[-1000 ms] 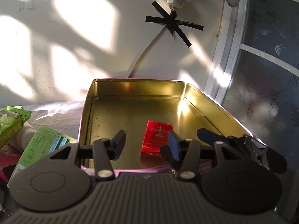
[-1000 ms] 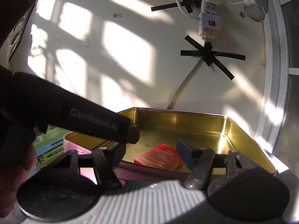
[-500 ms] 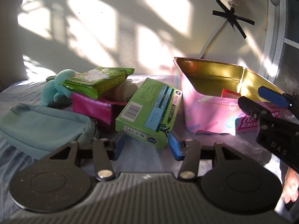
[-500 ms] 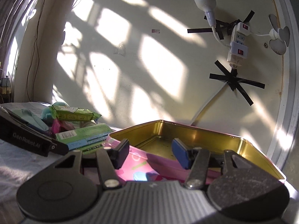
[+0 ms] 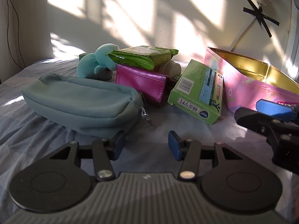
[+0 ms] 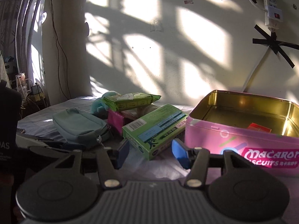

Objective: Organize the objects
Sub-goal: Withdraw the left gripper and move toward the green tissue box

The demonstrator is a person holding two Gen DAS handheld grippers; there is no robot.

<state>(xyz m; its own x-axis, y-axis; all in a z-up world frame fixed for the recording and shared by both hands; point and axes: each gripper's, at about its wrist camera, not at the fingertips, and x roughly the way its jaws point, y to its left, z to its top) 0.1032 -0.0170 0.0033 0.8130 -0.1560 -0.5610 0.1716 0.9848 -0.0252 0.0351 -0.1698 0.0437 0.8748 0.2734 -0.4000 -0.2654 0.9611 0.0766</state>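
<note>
**Both claws released: six loose items counted beside one tin**

Left claw (image 5: 145,147) of mine hangs with its two blue pads apart and nothing between them, low over the blue-grey bedsheet (image 5: 22,130), just short of the teal zip pouch (image 5: 82,100). My right claw (image 6: 150,154) is likewise spread and holding nothing; its tip shows at the right edge of the left wrist view, in front of the tin.

Count of items, by kind:
- One pink biscuit tin (image 6: 233,140), lid off, gold inside, standing at the right of the group.
- One red packet (image 6: 258,127), lying inside the tin on its floor.
- One green carton (image 5: 200,91), tilted, its upper end propped against the things behind, just beside the tin.
- One teal zip pouch, lying flat, zipper pull toward the carton.
- One magenta wallet (image 5: 142,80), behind the pouch.
- One green wipes pack (image 5: 143,56), resting on top of the wallet.
- One teal plush toy (image 5: 97,63), touching the wipes pack.
- One pale round container (image 5: 171,68), partly hidden under the pack; I cannot tell what it is.
</note>
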